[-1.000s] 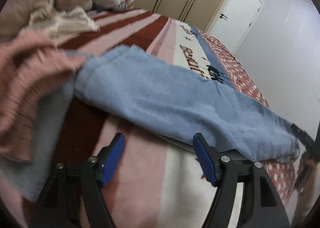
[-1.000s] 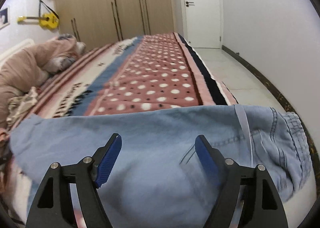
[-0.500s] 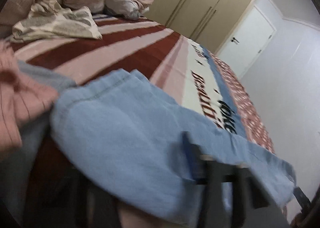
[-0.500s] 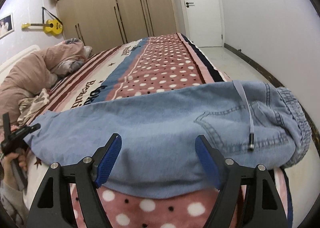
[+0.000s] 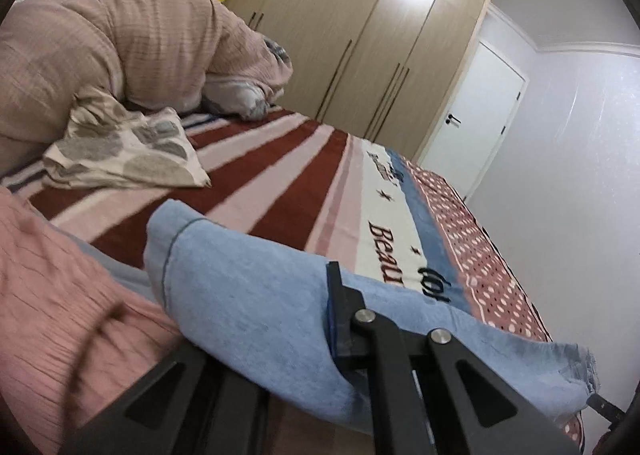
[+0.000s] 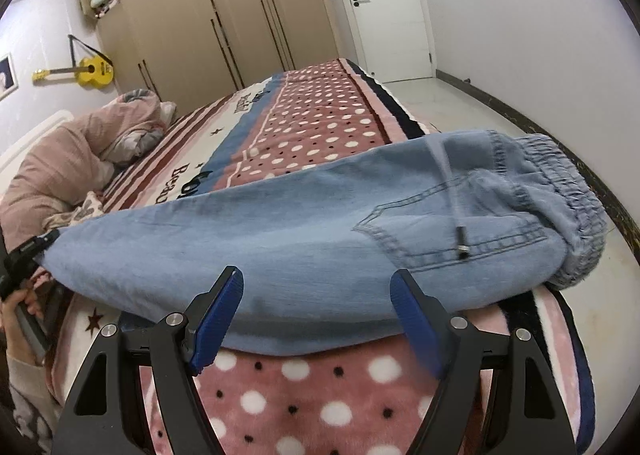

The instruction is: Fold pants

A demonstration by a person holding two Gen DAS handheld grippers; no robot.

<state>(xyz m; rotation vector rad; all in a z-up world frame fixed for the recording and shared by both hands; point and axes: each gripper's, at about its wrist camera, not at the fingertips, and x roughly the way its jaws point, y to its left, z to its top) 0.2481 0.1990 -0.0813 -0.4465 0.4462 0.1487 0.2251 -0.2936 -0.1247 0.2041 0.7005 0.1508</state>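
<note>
Pinching the hem end of the pants (image 5: pixel 256 307), the left hand-held gripper (image 5: pixel 332 319) has just clamped down so that end can be carried over. Right hand-held gripper (image 6: pixel 318 319) hangs with jaws apart near the waistband (image 6: pixel 560 175), holding nothing, probably waiting to pin the fold on the bed (image 6: pixel 320 115).

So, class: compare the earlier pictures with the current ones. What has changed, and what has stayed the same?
The left tool has just closed on the leg end of the blue pants and lifted it off the blanket. The right tool has drawn back towards the pants' near edge. It stays open, holding nothing; the waistband end still lies on the bed.
</note>
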